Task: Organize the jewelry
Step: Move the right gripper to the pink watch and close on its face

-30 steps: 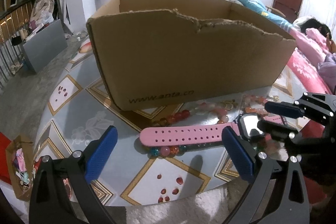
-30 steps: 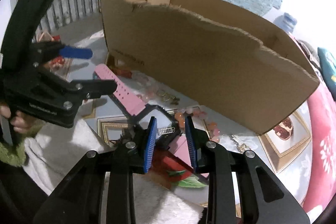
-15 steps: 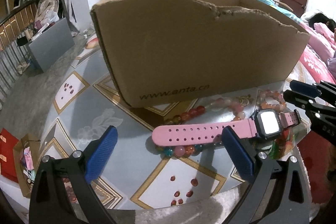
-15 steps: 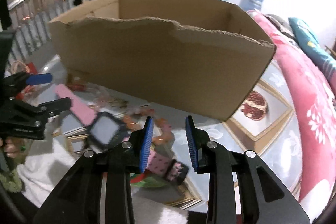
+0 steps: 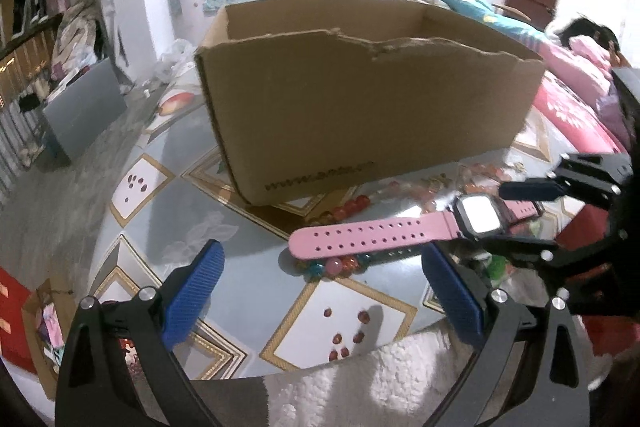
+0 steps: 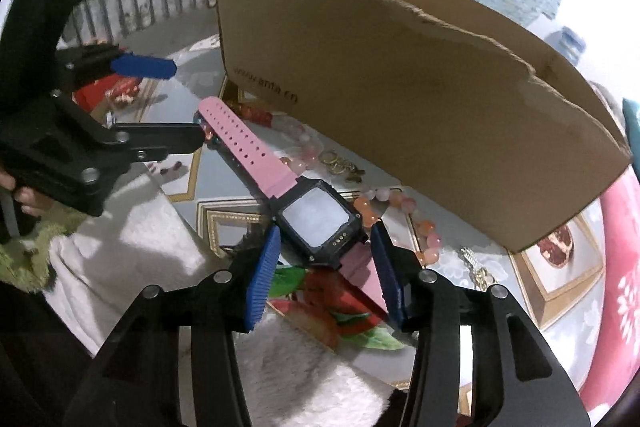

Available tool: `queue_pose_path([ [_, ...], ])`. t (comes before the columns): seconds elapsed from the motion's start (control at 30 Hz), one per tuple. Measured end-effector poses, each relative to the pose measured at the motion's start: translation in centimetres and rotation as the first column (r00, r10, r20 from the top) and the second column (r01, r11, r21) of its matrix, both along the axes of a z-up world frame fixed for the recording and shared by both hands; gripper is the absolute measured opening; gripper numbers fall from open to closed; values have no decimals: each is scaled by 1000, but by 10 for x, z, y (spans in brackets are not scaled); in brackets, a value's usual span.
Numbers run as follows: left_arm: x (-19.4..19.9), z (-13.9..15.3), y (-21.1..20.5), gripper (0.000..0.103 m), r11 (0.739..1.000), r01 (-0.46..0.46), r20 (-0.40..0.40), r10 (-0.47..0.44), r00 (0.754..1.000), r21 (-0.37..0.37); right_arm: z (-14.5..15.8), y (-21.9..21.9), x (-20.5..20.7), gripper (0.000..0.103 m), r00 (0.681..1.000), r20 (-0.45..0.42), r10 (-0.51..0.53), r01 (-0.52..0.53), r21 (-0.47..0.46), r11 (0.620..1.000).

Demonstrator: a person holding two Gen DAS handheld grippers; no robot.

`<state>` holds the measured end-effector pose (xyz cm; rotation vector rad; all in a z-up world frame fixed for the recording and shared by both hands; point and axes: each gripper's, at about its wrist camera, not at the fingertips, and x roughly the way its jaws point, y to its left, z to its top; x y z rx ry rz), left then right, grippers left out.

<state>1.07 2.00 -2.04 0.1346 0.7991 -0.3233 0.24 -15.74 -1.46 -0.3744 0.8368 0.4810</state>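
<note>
- The table [image 5: 168, 227], covered in a grey cloth patterned with gold-edged diamonds and fruit motifs, fills the lower half of both views, and a white fluffy fabric lies at its near edge.
- The cardboard box [image 5: 372, 115] stands open-topped on the table, with a ragged, torn front rim and web-address lettering low on its front wall; it sits behind all the jewelry.
- The left gripper [image 5: 320, 291] hovers over the near table edge, its blue pads [image 5: 196, 291] spread wide with nothing between them; the free end of the watch strap reaches towards it.
- The right gripper [image 6: 324, 275] has its blue pads moderately apart, one on each side of the watch, just short of the case; whether either pad touches the watch, I cannot tell.
- The watch [image 6: 316, 219] has a black square case with a pale screen and a pink perforated strap. It lies stretched out in front of the box, over some of the beads, the case at the right gripper's end.
- A string of beads [image 5: 352, 207] in red, orange and pale pink trails along the foot of the box, and blue and pink ones show under the strap.
- Some small gold rings [image 6: 336, 163] lie close to the box's front wall, beside the beads.
</note>
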Motion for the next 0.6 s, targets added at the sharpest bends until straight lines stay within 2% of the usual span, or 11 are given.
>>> queue_pose_path([
  [0.23, -7, -1, -17, 76, 989, 134, 22, -136, 990, 66, -4, 15, 3, 46, 999, 7, 51, -50, -59, 997],
  [0.33, -6, -4, -28, 66, 975, 191, 23, -195, 981, 116, -7, 23, 5, 47, 997, 6, 74, -73, -89, 993],
  [0.4, -5, -9, -35, 55, 960, 222, 25, -229, 973, 170, -9, 26, 8, 47, 996, 1, 88, -88, -98, 991],
  [0.5, -7, -13, -44, 54, 929, 280, 36, -297, 954, 241, -14, 31, 14, 48, 994, -11, 105, -106, -110, 988],
  [0.6, -7, -15, -48, 54, 909, 325, 27, -344, 939, 261, -15, 35, 17, 49, 991, -14, 133, -134, -122, 983],
])
